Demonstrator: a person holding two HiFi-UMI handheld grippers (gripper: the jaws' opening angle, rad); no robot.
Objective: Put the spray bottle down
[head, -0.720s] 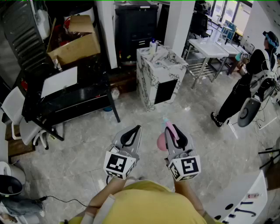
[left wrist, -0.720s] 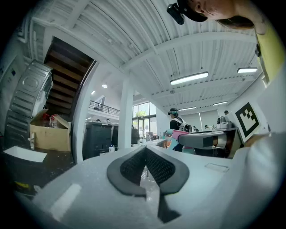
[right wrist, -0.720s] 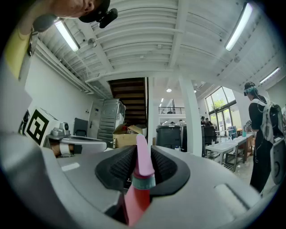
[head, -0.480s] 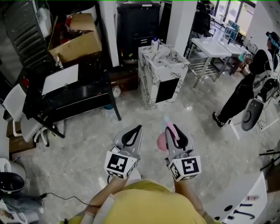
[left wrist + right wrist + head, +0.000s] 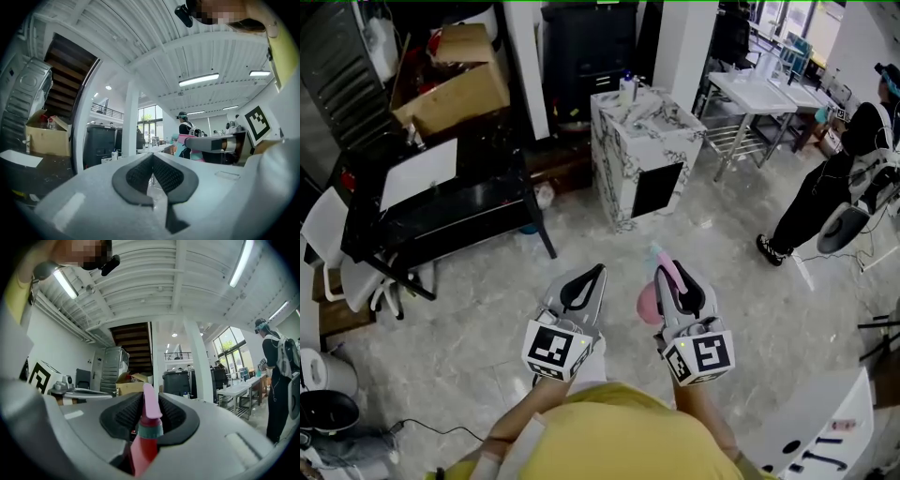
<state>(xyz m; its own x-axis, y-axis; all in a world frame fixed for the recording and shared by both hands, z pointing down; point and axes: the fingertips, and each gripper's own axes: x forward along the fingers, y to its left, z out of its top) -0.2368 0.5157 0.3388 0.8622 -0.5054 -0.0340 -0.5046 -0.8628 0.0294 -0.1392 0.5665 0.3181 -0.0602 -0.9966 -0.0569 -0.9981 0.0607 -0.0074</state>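
A pink spray bottle with a teal collar is held over the floor, level, nozzle pointing away from me. My right gripper is shut on it. In the right gripper view the bottle's pink trigger head stands up between the dark ribbed pads, and my right gripper clamps its neck. My left gripper hangs beside it to the left, shut with nothing in it. In the left gripper view my left gripper has its pads meeting at the tips, and the bottle shows at the right.
Ahead stands a marble-patterned pedestal with a small bottle on top. A black table and a cardboard box are at the left. A white table and a person are at the right. Grey marble floor lies below.
Both grippers keep their place and the bottle stays gripped. The room has slid a little in the head view as the camera shifted.
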